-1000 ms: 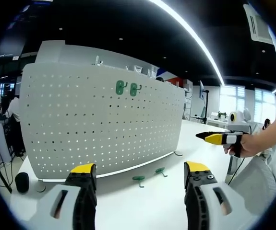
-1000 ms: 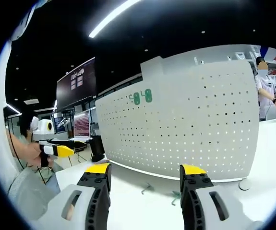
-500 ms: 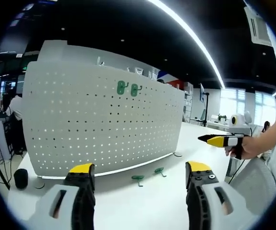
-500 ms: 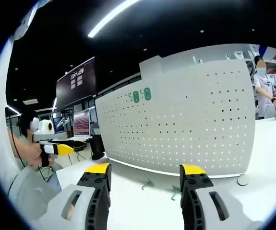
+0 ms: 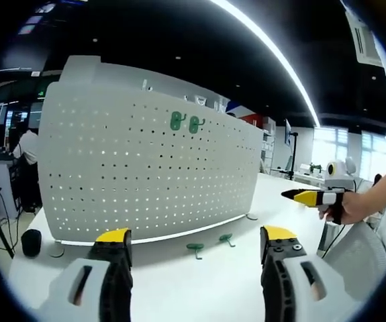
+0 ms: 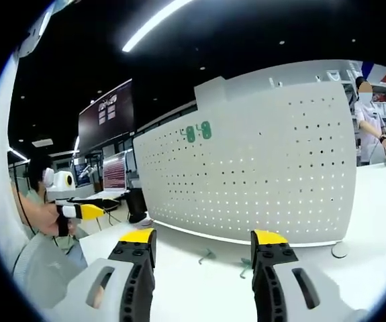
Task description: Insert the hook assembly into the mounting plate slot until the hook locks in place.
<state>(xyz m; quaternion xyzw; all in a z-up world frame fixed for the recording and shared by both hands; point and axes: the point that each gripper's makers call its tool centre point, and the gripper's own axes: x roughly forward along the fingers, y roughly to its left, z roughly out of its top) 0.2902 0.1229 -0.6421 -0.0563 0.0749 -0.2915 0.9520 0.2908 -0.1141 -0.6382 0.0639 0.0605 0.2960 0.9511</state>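
Note:
A white perforated mounting plate (image 5: 146,168) (image 6: 260,174) stands upright on the white table. Two green hooks (image 5: 185,123) (image 6: 199,131) hang side by side near its top. Two more green hooks lie loose on the table by its foot, one (image 5: 195,249) (image 6: 206,258) and another (image 5: 226,238) (image 6: 244,270). My left gripper (image 5: 196,245) is open and holds nothing, short of the loose hooks. My right gripper (image 6: 203,243) is open and holds nothing too. The right gripper (image 5: 310,196) comes into the left gripper view from the right, in a hand. The left gripper (image 6: 78,210) shows at the left of the right gripper view.
The white table (image 5: 199,288) stretches in front of the plate. A black round object (image 5: 31,241) sits at the plate's left end. A round white foot (image 6: 340,252) rests by its other end. A person (image 6: 370,131) stands behind the plate. Screens (image 6: 109,114) hang at the back.
Both views have shifted only slightly; the plate sits a bit further right in the left gripper view. Both grippers stay open and the hooks have not moved.

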